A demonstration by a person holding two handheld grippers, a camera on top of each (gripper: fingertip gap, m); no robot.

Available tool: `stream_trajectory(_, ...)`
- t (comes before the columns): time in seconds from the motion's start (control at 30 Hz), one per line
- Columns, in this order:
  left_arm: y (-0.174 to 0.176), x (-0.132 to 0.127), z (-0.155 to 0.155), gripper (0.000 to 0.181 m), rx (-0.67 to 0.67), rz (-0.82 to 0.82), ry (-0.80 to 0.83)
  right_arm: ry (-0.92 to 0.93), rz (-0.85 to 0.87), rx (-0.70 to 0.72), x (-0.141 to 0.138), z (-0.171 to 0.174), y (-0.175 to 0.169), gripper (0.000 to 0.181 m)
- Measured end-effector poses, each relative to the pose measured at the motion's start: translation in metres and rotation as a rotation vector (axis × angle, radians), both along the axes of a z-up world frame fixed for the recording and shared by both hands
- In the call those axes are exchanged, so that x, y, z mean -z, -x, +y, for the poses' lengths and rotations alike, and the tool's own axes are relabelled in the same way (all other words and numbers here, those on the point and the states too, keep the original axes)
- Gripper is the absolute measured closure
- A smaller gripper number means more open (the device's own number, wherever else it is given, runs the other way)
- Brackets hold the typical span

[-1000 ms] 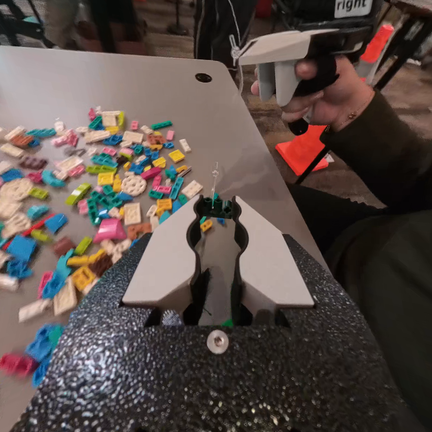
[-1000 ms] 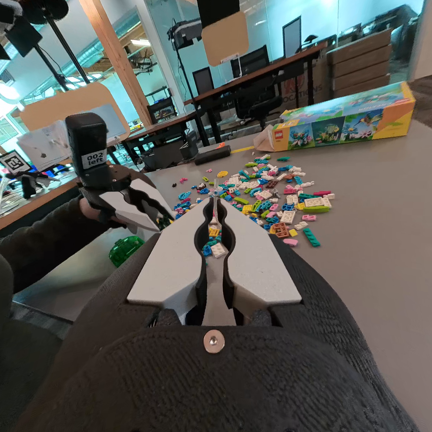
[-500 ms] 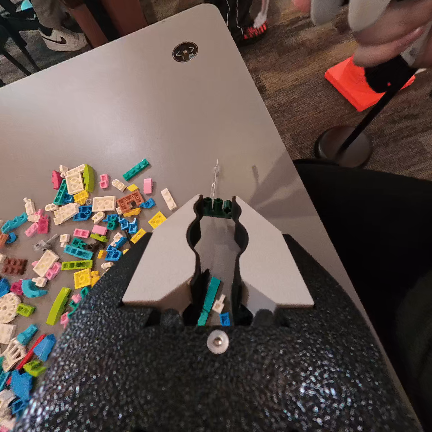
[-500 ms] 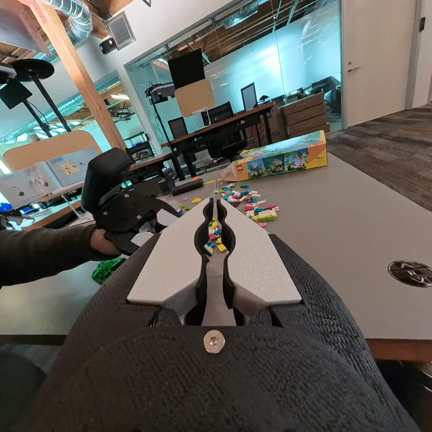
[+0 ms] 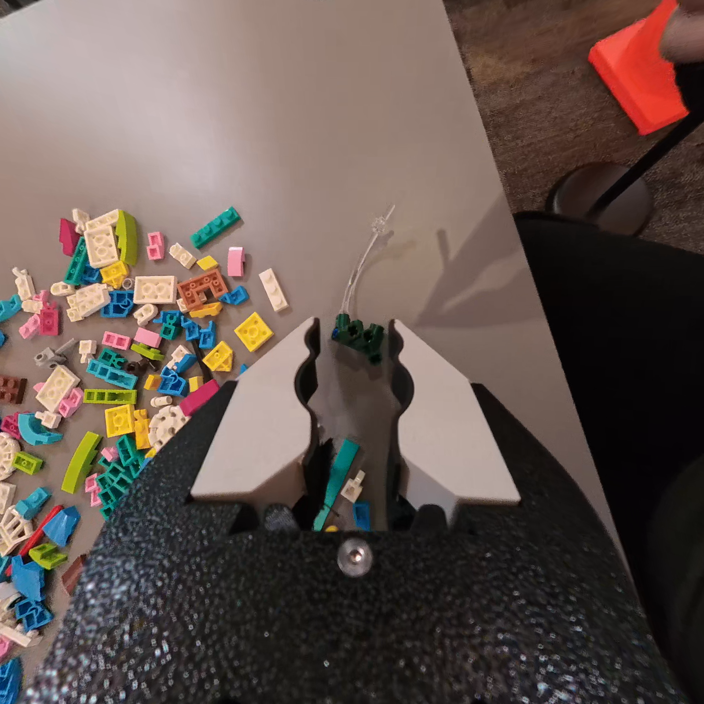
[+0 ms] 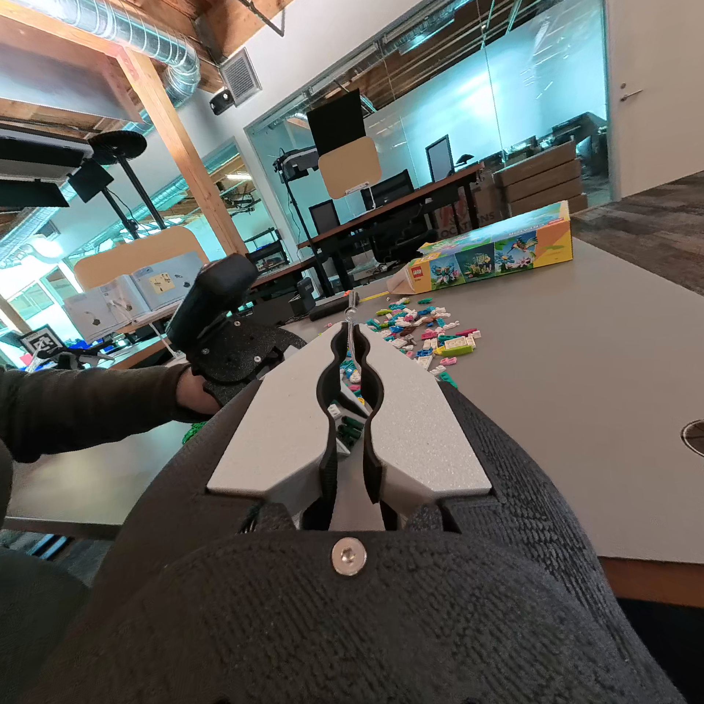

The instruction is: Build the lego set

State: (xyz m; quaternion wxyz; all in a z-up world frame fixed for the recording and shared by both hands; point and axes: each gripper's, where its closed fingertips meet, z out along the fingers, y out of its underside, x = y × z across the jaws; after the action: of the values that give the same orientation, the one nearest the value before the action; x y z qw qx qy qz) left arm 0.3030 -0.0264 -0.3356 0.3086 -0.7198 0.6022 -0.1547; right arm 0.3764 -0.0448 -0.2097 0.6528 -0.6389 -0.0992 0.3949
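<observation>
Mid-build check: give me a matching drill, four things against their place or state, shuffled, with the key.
1. left claw
2. right claw
3. set box
4. orange cone

A. on the floor beside the table
B. shut on a clear rod
C. far end of the table, beyond the loose bricks
D. open, a dark green piece between its fingers

Pairs: 1-D, 2-B, 3-C, 4-A.
</observation>
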Motion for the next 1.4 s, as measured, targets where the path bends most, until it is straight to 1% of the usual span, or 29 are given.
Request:
stream_trajectory(0.13, 0.0, 0.0, -0.001, 0.145, 0.002, 0.009, 0.002, 0.005, 0.03, -0.007, 0.003, 0.0, -0.002, 0.18)
stream_trajectory(0.2, 0.001, 0.0, -0.004, 0.139, 0.004, 0.012, 0.015, 0.002, 0.067, -0.018, 0.002, -0.001, -0.003, 0.18)
stream_trajectory(0.3, 0.006, -0.005, -0.008, 0.118, -0.003, 0.011, 0.037, -0.017, 0.201, -0.078, -0.008, -0.006, -0.006, 0.18)
stream_trajectory(0.33, 0.007, -0.011, -0.006, 0.111, -0.018, -0.003, 0.016, -0.027, 0.254, -0.107, -0.012, -0.008, -0.006, 0.18)
stream_trajectory(0.4, -0.003, -0.035, -0.007, 0.097, 0.0, -0.091, -0.051, -0.059, 0.373, -0.192, -0.024, -0.015, -0.006, 0.18)
stream_trajectory(0.43, -0.012, -0.05, -0.014, 0.099, 0.038, -0.16, -0.074, -0.071, 0.431, -0.242, -0.03, -0.019, -0.005, 0.18)
stream_trajectory(0.5, -0.034, -0.079, -0.037, 0.106, 0.157, -0.291, -0.12, -0.092, 0.529, -0.342, -0.04, -0.027, -0.001, 0.18)
stream_trajectory(0.57, -0.051, -0.101, -0.055, 0.117, 0.245, -0.386, -0.179, -0.104, 0.601, -0.423, -0.049, -0.033, 0.002, 0.18)
stream_trajectory(0.63, -0.063, -0.116, -0.064, 0.13, 0.286, -0.467, -0.242, -0.109, 0.644, -0.49, -0.055, -0.039, 0.006, 0.18)
stream_trajectory(0.7, -0.07, -0.127, -0.063, 0.145, 0.288, -0.53, -0.303, -0.109, 0.665, -0.524, -0.058, -0.042, 0.009, 0.18)
stream_trajectory(0.77, -0.075, -0.13, -0.063, 0.151, 0.296, -0.55, -0.327, -0.119, 0.697, -0.507, -0.06, -0.041, 0.002, 0.18)
stream_trajectory(0.8, -0.077, -0.129, -0.066, 0.159, 0.315, -0.562, -0.321, -0.123, 0.704, -0.503, -0.061, -0.041, -0.001, 0.18)
stream_trajectory(0.83, -0.078, -0.131, -0.067, 0.175, 0.317, -0.577, -0.334, -0.124, 0.702, -0.497, -0.061, -0.042, -0.003, 0.18)
stream_trajectory(0.87, -0.078, -0.133, -0.064, 0.179, 0.303, -0.58, -0.384, -0.127, 0.694, -0.49, -0.061, -0.042, -0.003, 0.18)
stream_trajectory(0.93, -0.079, -0.132, -0.064, 0.18, 0.321, -0.55, -0.457, -0.135, 0.655, -0.464, -0.062, -0.043, -0.002, 0.179)
stream_trajectory(1.0, -0.078, -0.133, -0.06, 0.18, 0.308, -0.521, -0.515, -0.136, 0.624, -0.422, -0.062, -0.041, -0.003, 0.179)
stream_trajectory(1.07, -0.076, -0.133, -0.051, 0.18, 0.269, -0.471, -0.564, -0.126, 0.574, -0.311, -0.059, -0.031, -0.007, 0.179)
stream_trajectory(1.17, -0.07, -0.136, -0.034, 0.18, 0.199, -0.39, -0.667, -0.086, 0.426, -0.123, -0.048, -0.016, -0.011, 0.161)
stream_trajectory(1.23, -0.066, -0.137, -0.025, 0.18, 0.183, -0.327, -0.752, -0.051, 0.294, -0.047, -0.039, -0.01, -0.008, 0.155)
stream_trajectory(1.4, -0.063, -0.133, -0.015, 0.18, 0.166, -0.207, -0.888, -0.007, 0.139, 0.025, -0.033, -0.006, 0.001, 0.162)
